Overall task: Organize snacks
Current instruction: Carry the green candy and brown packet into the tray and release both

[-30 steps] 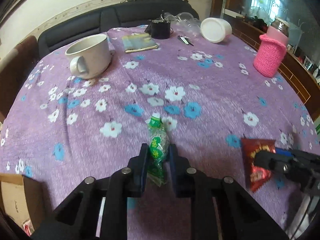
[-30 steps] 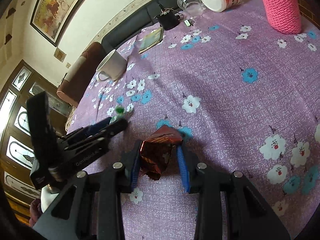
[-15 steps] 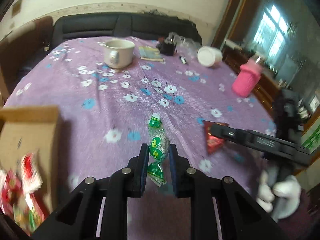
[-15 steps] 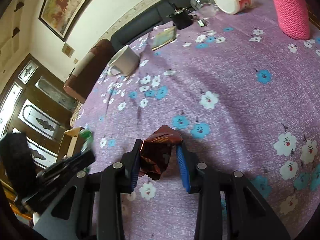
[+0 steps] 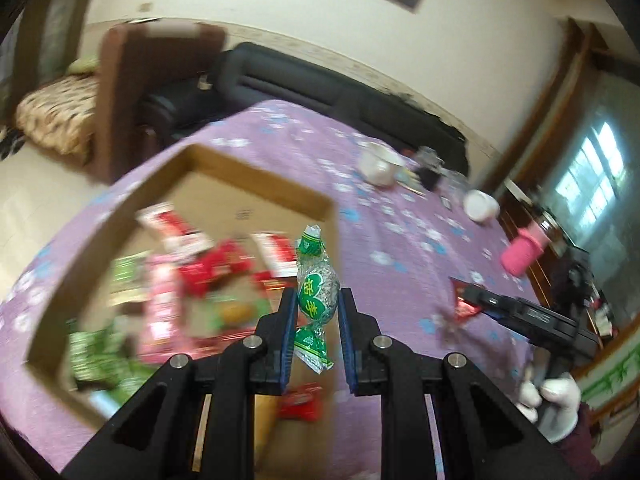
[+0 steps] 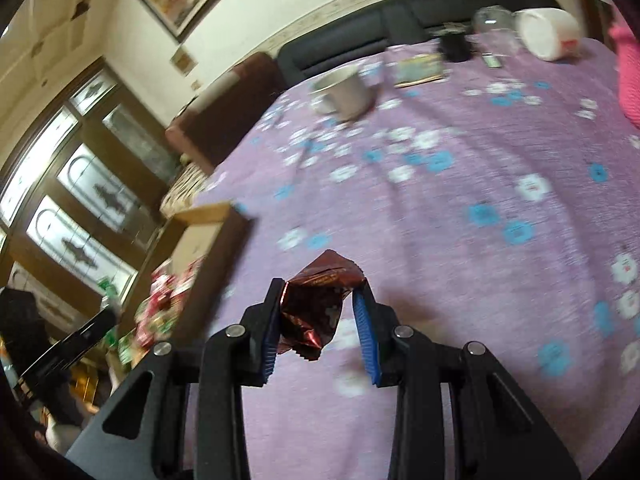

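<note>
Daylit room, medium bright. Left wrist view: window [image 5: 596,176] at right edge blown out, pale glare. Right wrist view: glass doors [image 6: 76,208] at left edge overexposed. Heavy motion blur in both: cardboard box [image 5: 256,184] and snack packets [image 5: 192,280] inside smeared, tablecloth [image 6: 460,200] flowers streaked. Gripper fingers [image 5: 286,332] and held green packet [image 5: 316,292] sharp. Soft shadow under dark red packet [image 6: 316,304]. Strong fisheye bending, black vignette at corners.

1 cardboard box [image 5: 256,190], 1 green snack pkt [image 5: 316,294], 1 red snack pkt [image 6: 316,312], 1 mug [image 6: 344,94], 2 tongs.
</note>
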`<state>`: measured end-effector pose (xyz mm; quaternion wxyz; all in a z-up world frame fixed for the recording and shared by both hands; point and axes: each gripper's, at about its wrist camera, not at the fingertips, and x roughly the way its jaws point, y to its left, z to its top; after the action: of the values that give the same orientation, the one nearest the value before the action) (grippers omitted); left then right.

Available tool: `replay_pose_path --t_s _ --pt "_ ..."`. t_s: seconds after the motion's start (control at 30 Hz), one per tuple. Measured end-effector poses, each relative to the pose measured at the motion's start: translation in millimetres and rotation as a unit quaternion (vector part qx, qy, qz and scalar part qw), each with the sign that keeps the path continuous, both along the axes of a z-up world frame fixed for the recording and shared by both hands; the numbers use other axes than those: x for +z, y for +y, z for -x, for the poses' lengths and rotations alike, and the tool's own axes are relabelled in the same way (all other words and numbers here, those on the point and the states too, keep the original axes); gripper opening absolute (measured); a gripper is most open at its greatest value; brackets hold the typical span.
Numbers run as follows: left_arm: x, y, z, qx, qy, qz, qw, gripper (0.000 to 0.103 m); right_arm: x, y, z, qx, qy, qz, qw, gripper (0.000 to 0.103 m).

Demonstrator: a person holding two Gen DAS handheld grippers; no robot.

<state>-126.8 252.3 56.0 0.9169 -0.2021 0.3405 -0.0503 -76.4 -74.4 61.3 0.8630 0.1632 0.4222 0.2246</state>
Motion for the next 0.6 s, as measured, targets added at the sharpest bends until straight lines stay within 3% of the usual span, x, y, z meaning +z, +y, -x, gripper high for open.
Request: replay_pose_path --t_s 0.3,0.6 --pt "-21.6 51.0 -9.0 0.038 0.030 0.032 0.9983 0.019 15.6 107.6 6.1 0.099 0.002 0.022 0.995 0.037" --pt "-32.9 68.5 -32.5 0.040 0.056 0.030 0.9971 0.022 0.6 202.5 -8.6 0.151 0.017 0.050 0.987 0.037"
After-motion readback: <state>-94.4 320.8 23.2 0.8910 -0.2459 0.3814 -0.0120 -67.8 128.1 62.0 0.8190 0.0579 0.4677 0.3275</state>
